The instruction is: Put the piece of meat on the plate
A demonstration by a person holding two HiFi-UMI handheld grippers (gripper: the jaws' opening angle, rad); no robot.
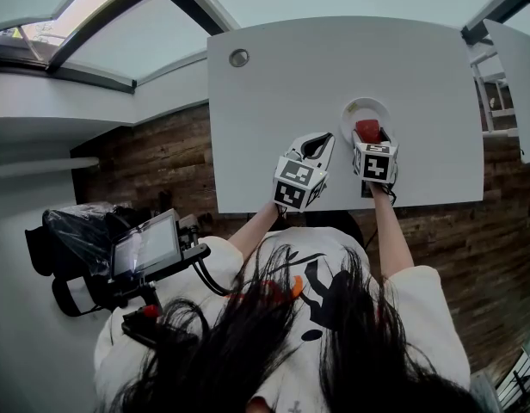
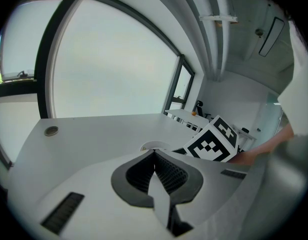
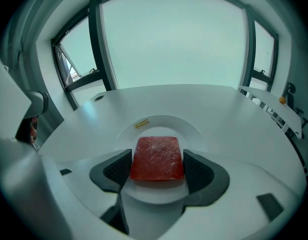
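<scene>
While held in right gripper (image 3: 157, 170), meat (image 3: 157, 156) red, flat, squarish.

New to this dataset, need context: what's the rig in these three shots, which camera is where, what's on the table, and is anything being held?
There is no robot here: a person holds a two-fingered gripper in each hand. The head view comes from a camera on the person's head, looking steeply down at a white table. The other two views come from a camera riding on each gripper, looking along its fingers.

On the table stands a white plate. The right gripper has its fingers closed on a red piece of meat, held over the plate. Whether the meat already touches the plate I cannot tell. The left gripper is shut and empty, beside the right one.
</scene>
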